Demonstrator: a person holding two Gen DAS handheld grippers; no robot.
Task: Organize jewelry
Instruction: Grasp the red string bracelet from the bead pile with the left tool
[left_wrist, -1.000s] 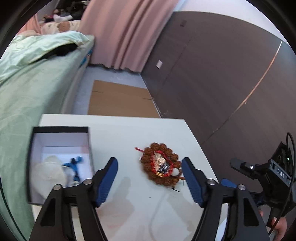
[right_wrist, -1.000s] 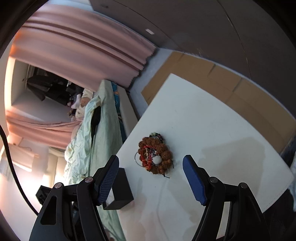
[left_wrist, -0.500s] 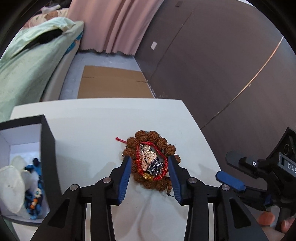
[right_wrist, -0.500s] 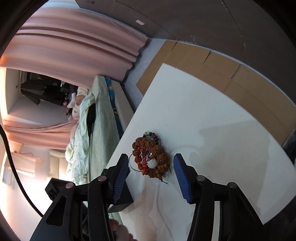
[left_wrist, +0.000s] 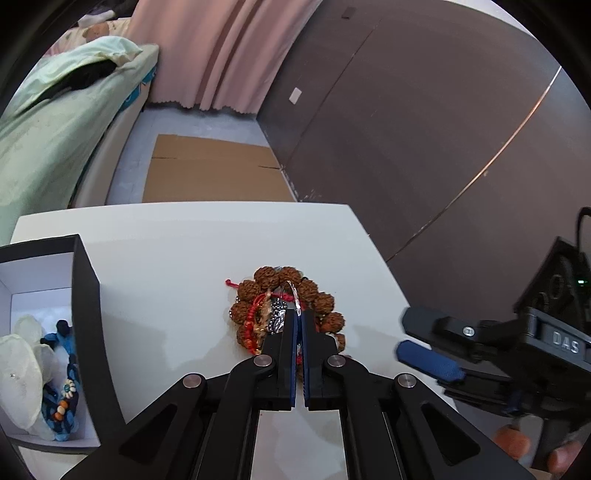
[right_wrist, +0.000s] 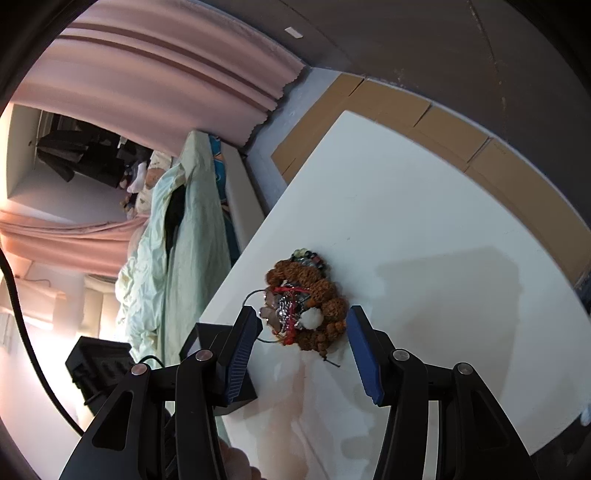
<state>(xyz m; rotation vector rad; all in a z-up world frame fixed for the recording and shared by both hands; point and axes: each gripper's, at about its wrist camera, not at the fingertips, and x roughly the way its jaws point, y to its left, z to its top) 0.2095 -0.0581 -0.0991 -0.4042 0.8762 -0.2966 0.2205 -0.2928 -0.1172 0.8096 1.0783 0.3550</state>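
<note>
Jewelry half sorted, one pile left on the table

Progress looks partial, judging from how things lie; the black box (left_wrist: 86, 332) with its white lining sits at the left edge of the white table (left_wrist: 184, 251) and already holds some pieces, among them a pale translucent item and a blue beaded piece (left_wrist: 64, 402); the rest of the jewelry remains outside it.

That remainder is a tangled pile (left_wrist: 284, 306) near the middle of the table, well apart from the box; a bracelet of large brown seed beads (right_wrist: 325, 295) rings a red cord (left_wrist: 253, 317), a silver ornament (left_wrist: 277, 317) and a white bead (right_wrist: 312, 318).

The left gripper (left_wrist: 299, 321) has just been closing and its blue pads now stand pressed together over the pile; a thin silvery strand shows at the tips, though whether it is truly caught I cannot tell.

The right gripper (right_wrist: 303, 332) has its jaws spread either side of the pile with a gap on both sides, gripping nothing.

What is left, as I judge it: lifting these pieces apart and carrying each to the box.

Writing is scarce; the letters "DAS" show on the body of the right gripper in the left wrist view; nothing else is legible.
</note>
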